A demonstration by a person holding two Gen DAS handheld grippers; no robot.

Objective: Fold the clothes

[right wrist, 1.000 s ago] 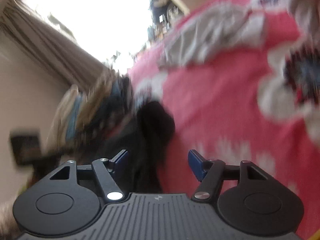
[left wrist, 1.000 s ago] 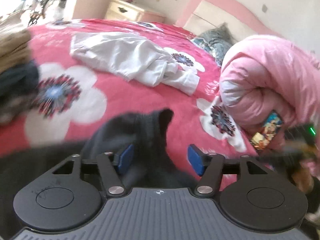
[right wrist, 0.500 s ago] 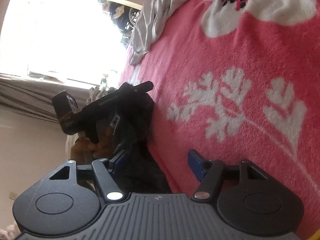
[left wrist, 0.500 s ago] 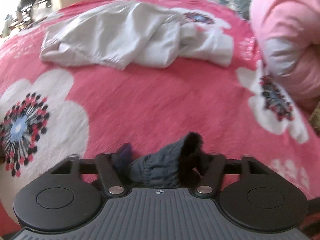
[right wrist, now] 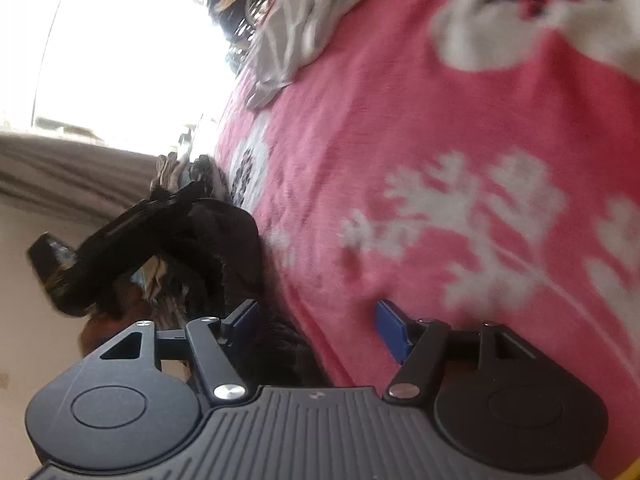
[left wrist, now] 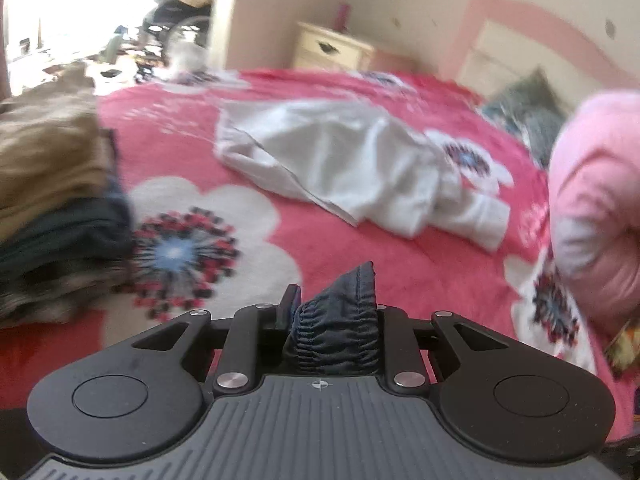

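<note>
On my left I see a pile (left wrist: 52,200) of folded clothes, brown on top and dark below, at the edge of the bed (left wrist: 360,256). The bed cover is pink with big white flowers. A white top (left wrist: 348,168) lies crumpled in the middle of it, not folded yet.

My left gripper (left wrist: 334,312) has just been closing, and now it pinches a bunched bit of dark cloth (left wrist: 340,320). The bit I hold is ribbed and gathered, like a stretchy hem or waistband. I think this cloth is soft, light and floppy. It will sag and fold over itself if I hold it at one spot only. A thick hem is a good place to grab, because it will not slip out of the pads easily. My left gripper points down at the bed.

My right gripper (right wrist: 316,320) is rolled on its side, so the bed looks tipped up. Its jaws stand wide apart and the pads squeeze nothing. The dark cloth (right wrist: 240,256) hangs down beside its left pad (right wrist: 244,318) and the bed edge. I cannot tell if it touches that pad. I think my right gripper should take a second spot on the same hem, so I can pull the cloth flat.

On the far right sits a rolled pink quilt (left wrist: 596,204).
</note>
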